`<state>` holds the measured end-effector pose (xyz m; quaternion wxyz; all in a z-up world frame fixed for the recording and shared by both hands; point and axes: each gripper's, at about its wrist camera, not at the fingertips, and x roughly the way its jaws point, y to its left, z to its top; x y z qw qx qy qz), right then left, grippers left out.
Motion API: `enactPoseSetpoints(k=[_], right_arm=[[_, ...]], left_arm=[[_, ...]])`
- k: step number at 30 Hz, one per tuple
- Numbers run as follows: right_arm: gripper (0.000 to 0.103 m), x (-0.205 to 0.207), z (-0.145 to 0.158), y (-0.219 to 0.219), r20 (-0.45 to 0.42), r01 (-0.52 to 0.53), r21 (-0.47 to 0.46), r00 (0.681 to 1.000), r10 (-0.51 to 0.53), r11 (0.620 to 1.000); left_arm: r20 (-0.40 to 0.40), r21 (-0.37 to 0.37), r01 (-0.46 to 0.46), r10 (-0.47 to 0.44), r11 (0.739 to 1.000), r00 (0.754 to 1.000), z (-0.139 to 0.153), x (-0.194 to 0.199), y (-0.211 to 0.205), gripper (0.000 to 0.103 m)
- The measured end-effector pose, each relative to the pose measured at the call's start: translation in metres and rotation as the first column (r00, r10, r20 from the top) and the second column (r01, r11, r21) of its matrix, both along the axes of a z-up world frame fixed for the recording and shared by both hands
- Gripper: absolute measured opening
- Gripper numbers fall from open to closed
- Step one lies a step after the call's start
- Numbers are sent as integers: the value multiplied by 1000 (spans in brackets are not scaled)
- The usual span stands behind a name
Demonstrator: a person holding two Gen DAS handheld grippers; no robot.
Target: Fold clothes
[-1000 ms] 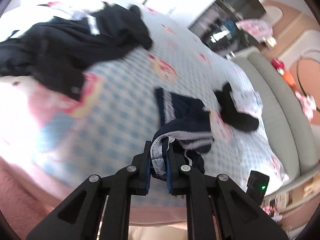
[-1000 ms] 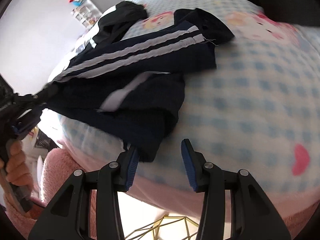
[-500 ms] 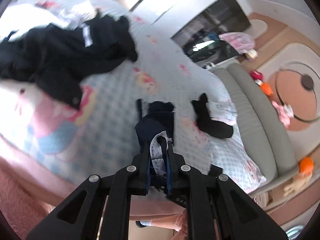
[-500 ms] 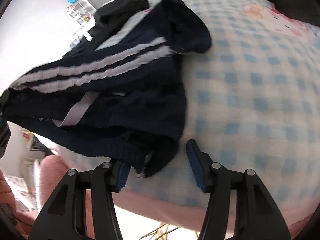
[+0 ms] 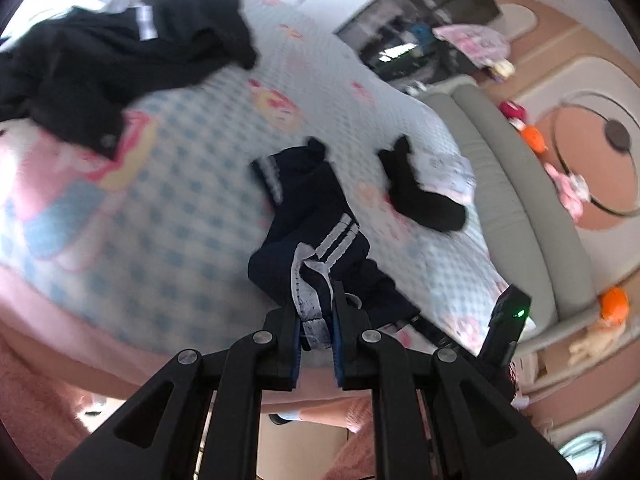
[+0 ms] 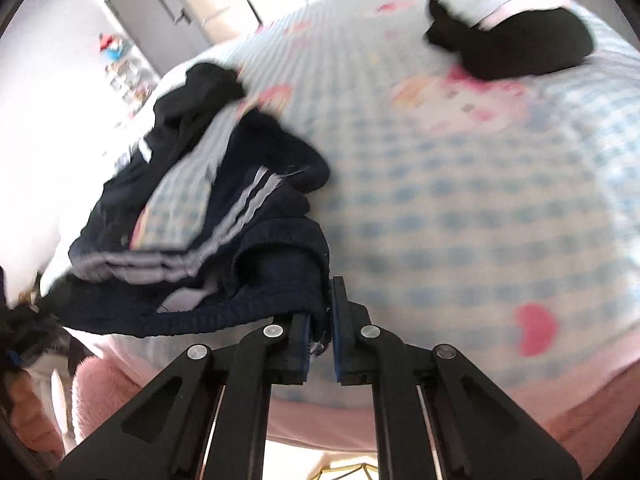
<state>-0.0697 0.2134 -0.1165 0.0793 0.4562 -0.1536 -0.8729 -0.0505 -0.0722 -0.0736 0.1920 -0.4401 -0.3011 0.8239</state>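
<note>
So both hand-held grippers are on the same garment here: the navy shorts (image 5: 320, 216) with white side stripes, lying near the front edge of the bed (image 5: 168, 184). The left hand-held gripper (image 5: 314, 320) is pinching the pale inner side of the waistband, and the right hand-held gripper (image 6: 320, 328) is clamped tight on the ribbed navy waistband at the other end, fabric bunched between its pads. My guess is the two-point hold along the waistband is there so the shorts can be stretched flat and straightened before the fold goes in; the rest of the fabric trails off toward the middle of the bed, still rumpled.

Counting clothes: one pair of navy shorts in hand, one big black jacket (image 5: 120, 52) heaped toward the far left corner, and one small black piece (image 5: 420, 196) lying by a white garment (image 5: 452, 172) near the right edge. So four pieces I can make out, none folded yet
</note>
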Motion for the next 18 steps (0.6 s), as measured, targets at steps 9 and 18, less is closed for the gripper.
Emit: enactPoseSetpoints(k=[9,18], right_arm=[[7,37,125,33,-220,36,94,975,-15,995],[7,-54,123,40,-19,-102,103,994,104,989]], left_arm=[[-83,-15,103,-104,995,991,51,-11,41,13],[11,-223,176,-178,959,984,61,-99,92,13]])
